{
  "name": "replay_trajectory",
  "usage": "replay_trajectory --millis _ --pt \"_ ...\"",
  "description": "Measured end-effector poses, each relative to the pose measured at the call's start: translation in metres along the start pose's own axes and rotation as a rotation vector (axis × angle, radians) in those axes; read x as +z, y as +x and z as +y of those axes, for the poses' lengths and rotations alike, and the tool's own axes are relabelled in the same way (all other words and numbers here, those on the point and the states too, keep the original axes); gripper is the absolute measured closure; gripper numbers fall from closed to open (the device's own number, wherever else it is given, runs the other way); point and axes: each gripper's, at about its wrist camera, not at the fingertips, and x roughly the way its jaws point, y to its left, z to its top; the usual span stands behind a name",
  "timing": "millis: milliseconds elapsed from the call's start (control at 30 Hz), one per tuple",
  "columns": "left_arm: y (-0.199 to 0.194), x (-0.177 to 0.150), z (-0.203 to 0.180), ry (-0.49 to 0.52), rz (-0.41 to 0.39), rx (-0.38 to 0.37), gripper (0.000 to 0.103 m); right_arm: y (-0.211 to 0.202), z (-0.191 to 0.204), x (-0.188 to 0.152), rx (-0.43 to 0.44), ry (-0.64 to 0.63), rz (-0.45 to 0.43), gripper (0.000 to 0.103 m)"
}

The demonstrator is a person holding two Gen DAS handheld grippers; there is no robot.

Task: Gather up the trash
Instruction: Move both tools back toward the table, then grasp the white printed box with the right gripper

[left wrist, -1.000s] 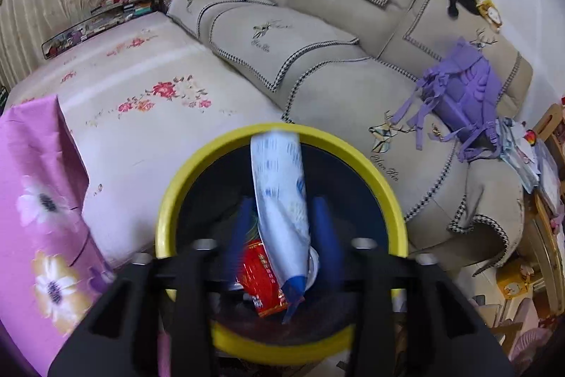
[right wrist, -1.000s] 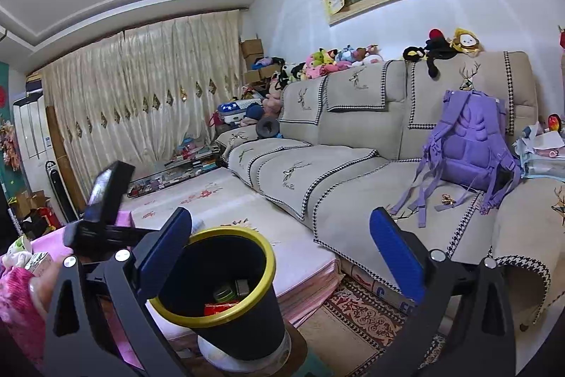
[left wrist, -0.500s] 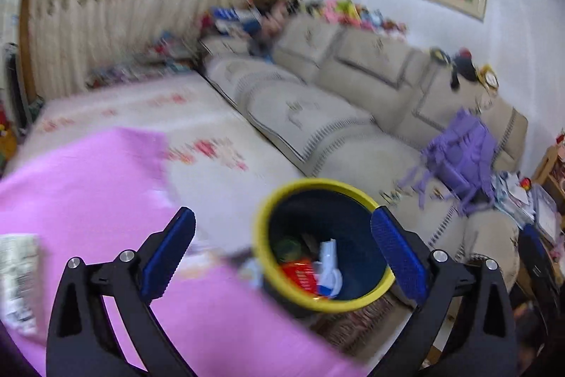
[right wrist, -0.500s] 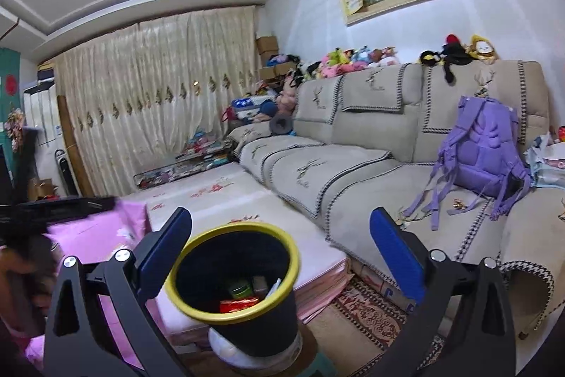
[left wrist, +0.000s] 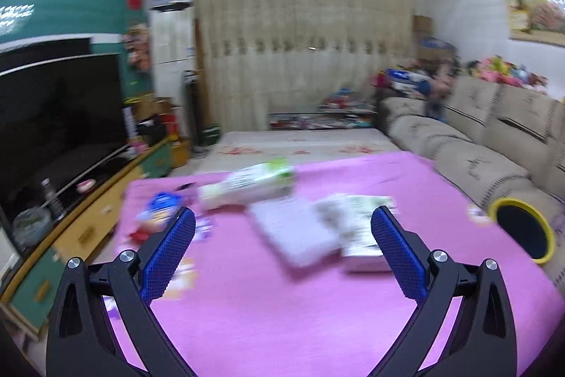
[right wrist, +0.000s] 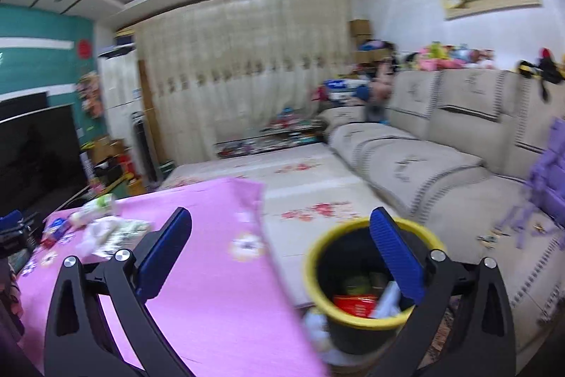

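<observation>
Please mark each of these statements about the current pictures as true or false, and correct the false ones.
1. The left gripper holds a wrapper. False: its jaws stand wide apart with nothing between them; they have just been opening.
2. Several pieces of trash lie on the pink cloth. True: a white and green packet, a flat pale packet and others lie there, blurred.
3. The yellow-rimmed bin is empty. False: a red packet and other trash show inside it.
4. The right gripper is open and holds nothing. True.
5. The purple backpack lies on the pink cloth. False: it rests on the beige sofa.
</observation>
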Motion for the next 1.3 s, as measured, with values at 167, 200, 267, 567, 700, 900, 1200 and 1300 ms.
replay_trajectory --millis 167,200,267,567,700,900,1200,1300 --pt "0.001 -0.009 0.040 -0.068 -0.010 0.047 0.005 0.037 0.075 0.004 0.143 -0.024 0.072 0.007" --pt "0.001 -0.012 0.040 -0.077 -0.007 0.050 0.005 0.044 0.089 0.003 0.167 -0.028 0.092 0.007" --pt "0.006 -0.015 0.047 -0.087 0.006 0.043 0.005 0.062 0.123 -0.002 0.219 -0.041 0.139 0.007" --pt "0.005 -0.019 0.036 -0.074 0.003 0.045 0.005 0.137 0.231 -0.046 0.267 -0.113 0.377 0.007" --pt "0.007 -0.019 0.037 -0.100 0.023 0.023 0.005 0.157 0.243 -0.063 0.228 -0.139 0.451 0.007" --pt "0.006 -0.020 0.034 -0.100 0.027 0.012 0.005 0.177 0.249 -0.080 0.210 -0.130 0.521 0.007" --pt "0.007 -0.022 0.033 -0.099 0.035 0.003 0.005 0.196 0.265 -0.086 0.185 -0.153 0.587 0.007" --pt "0.007 -0.022 0.033 -0.098 0.038 0.002 0.005 0.202 0.264 -0.089 0.174 -0.153 0.620 0.007"
